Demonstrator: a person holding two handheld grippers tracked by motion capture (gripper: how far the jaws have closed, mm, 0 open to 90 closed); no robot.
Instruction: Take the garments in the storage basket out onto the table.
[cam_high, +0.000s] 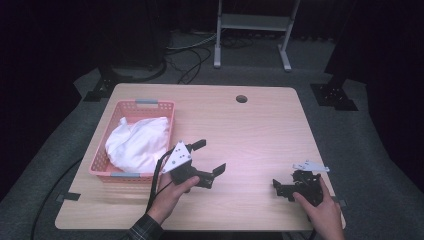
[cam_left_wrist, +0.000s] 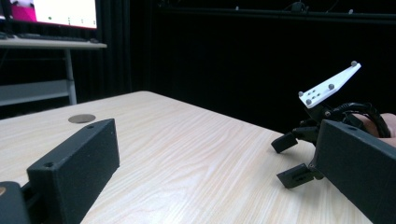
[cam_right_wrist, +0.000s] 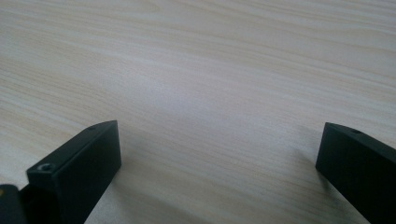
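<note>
A pink basket (cam_high: 150, 106) stands on the left part of the wooden table (cam_high: 250, 130) and holds a crumpled white cloth (cam_high: 137, 142). Just right of the basket, a hand holds my left gripper (cam_high: 210, 157) a little above the table, open and empty, its jaws pointing right. In the left gripper view its own jaws (cam_left_wrist: 215, 140) stand wide apart over bare wood, and the right gripper (cam_left_wrist: 290, 158) shows beyond them, also open. At the front right corner my right gripper (cam_high: 283, 181) rests low in the other hand, jaws pointing left. My right gripper (cam_right_wrist: 219, 144) is open over plain tabletop.
A round cable hole (cam_high: 241, 98) sits near the table's far edge. A metal stand (cam_high: 252, 22) and loose cables (cam_high: 192, 55) lie on the floor behind. A shelf with a lit monitor (cam_left_wrist: 51, 11) is off one side. Bare wood spans between the grippers.
</note>
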